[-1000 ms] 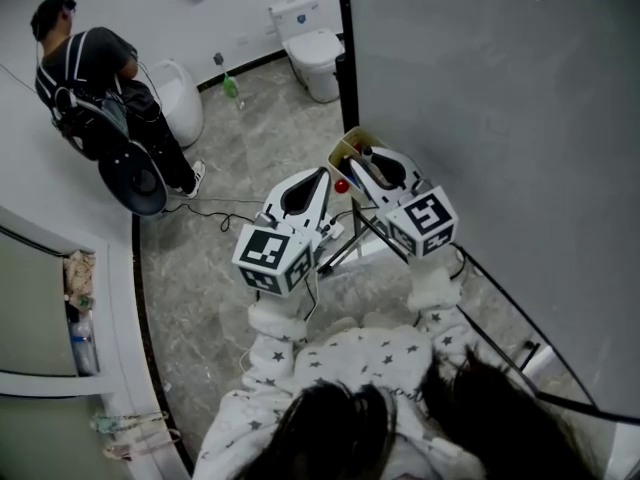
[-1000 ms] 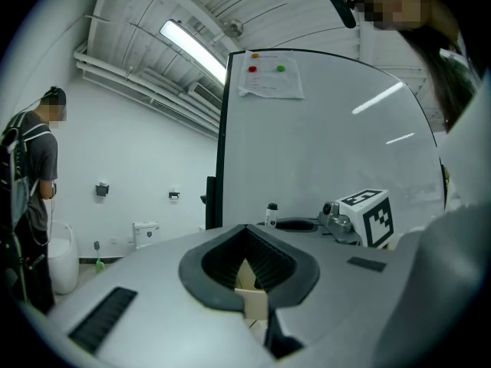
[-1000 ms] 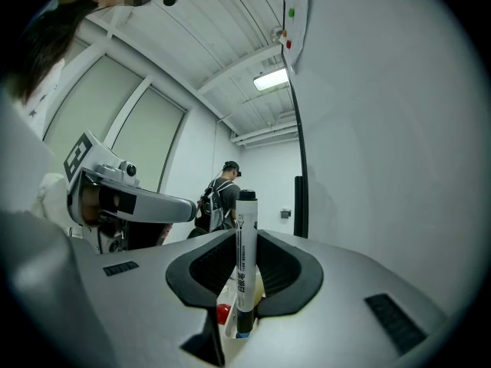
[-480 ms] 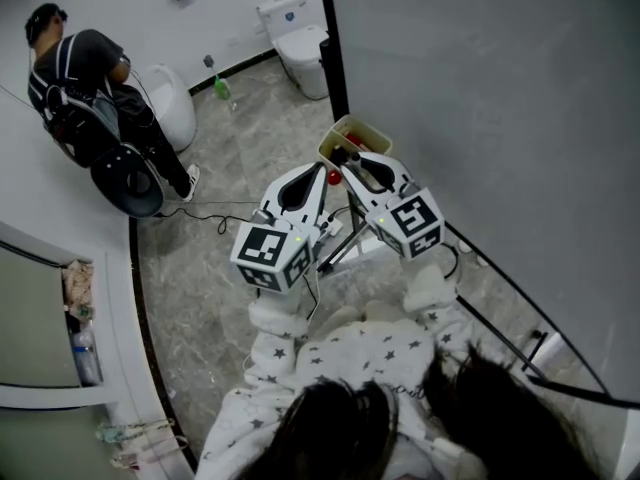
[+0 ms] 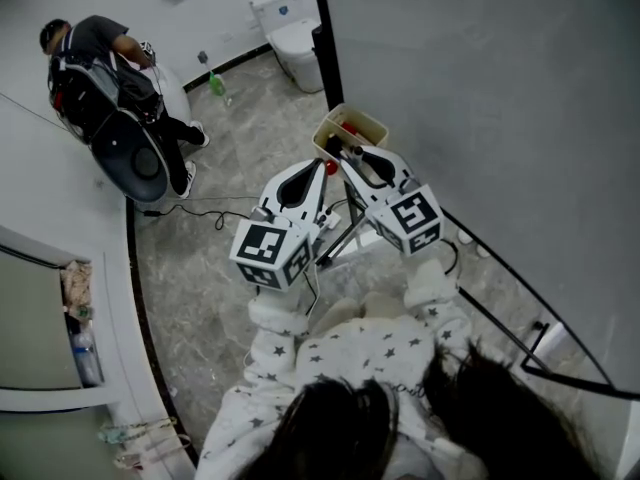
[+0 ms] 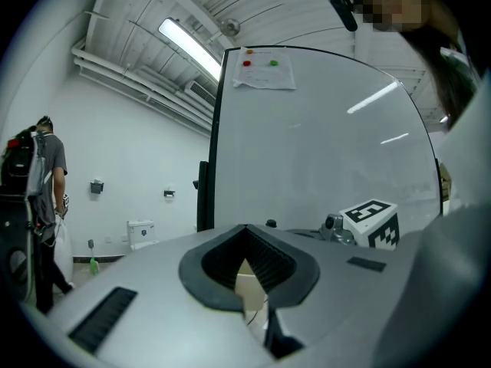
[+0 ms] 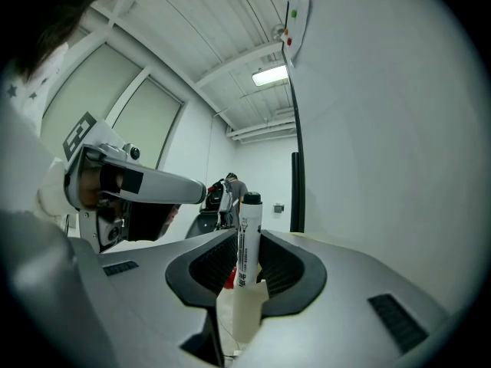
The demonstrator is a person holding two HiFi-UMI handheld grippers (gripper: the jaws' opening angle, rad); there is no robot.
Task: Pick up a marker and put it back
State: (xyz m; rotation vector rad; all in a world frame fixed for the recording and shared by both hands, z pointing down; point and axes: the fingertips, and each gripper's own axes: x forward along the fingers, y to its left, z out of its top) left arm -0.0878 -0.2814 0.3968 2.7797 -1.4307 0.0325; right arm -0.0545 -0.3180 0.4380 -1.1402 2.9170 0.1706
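The right gripper (image 7: 247,234) pinches a white-barrelled marker with a black cap (image 7: 246,263) at mid-barrel, upright over the pale beige open box (image 5: 352,111) beside the big grey-white whiteboard (image 5: 480,118), though I can't quite tell whether its lower end sits inside the box. The left gripper (image 6: 247,230) hangs alongside, jaws pressed together on nothing. That marker looks light and stiff, its smooth plastic likely to slip or swivel, so a square hold on the barrel below the cap suits it. Below lies a grey marbled tile floor (image 5: 230,138), with a white toilet (image 5: 290,33) and a person (image 5: 100,53) by the far wall.
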